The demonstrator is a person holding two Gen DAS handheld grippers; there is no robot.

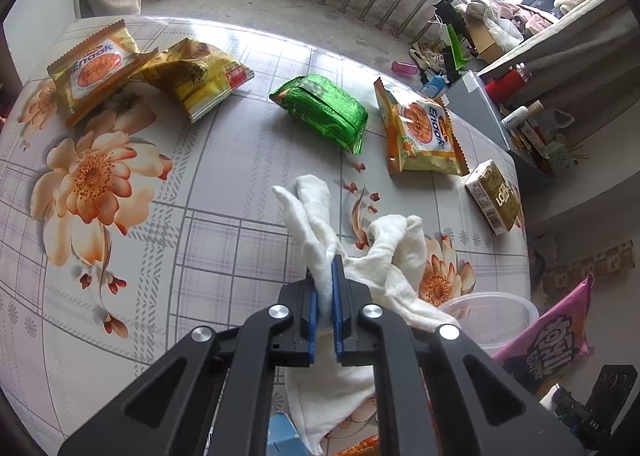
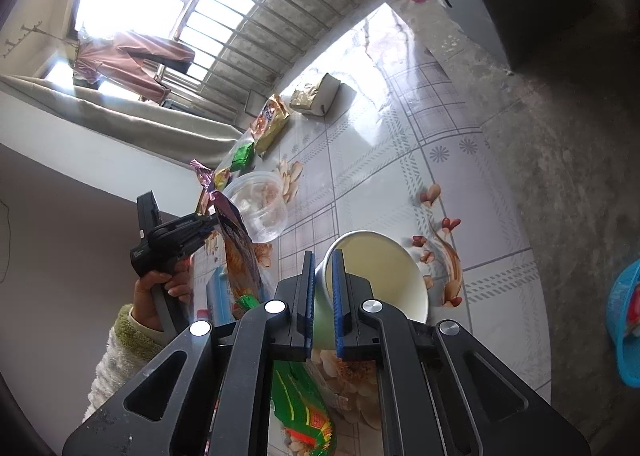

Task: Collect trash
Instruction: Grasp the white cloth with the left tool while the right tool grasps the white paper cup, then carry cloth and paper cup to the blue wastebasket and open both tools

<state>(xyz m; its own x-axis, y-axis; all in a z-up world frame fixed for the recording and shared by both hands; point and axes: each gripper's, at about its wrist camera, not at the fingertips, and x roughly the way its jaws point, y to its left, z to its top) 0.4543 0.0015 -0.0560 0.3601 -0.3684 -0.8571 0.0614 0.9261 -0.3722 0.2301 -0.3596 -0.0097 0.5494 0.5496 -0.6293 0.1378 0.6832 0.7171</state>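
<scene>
The left gripper [image 1: 327, 268] is closed on a white crumpled cloth [image 1: 384, 256] – the blue pads pinch a fold of it, and the rest trails over the flowered tablecloth [image 1: 120, 256] toward a clear plastic tub [image 1: 500, 312]. Beyond the cloth lie the remaining wrappers: two orange Enaak packets [image 1: 96, 70] [image 1: 424, 132], a yellow snack bag [image 1: 196, 76], a green foil pack [image 1: 324, 112] and a small gold carton [image 1: 494, 196]. A pink snack bag [image 1: 552, 328] stands at the right edge, just beside the tub.

The right gripper [image 2: 323, 268] is closed on the rim of a white paper cup [image 2: 384, 276] – one pad inside the wall, one outside; the cup lies tilted on the table. In the right wrist view a hand [image 2: 160, 288] in a fleece sleeve holds the left tool. A blue basket [image 2: 624, 324] sits on the floor at the right edge
</scene>
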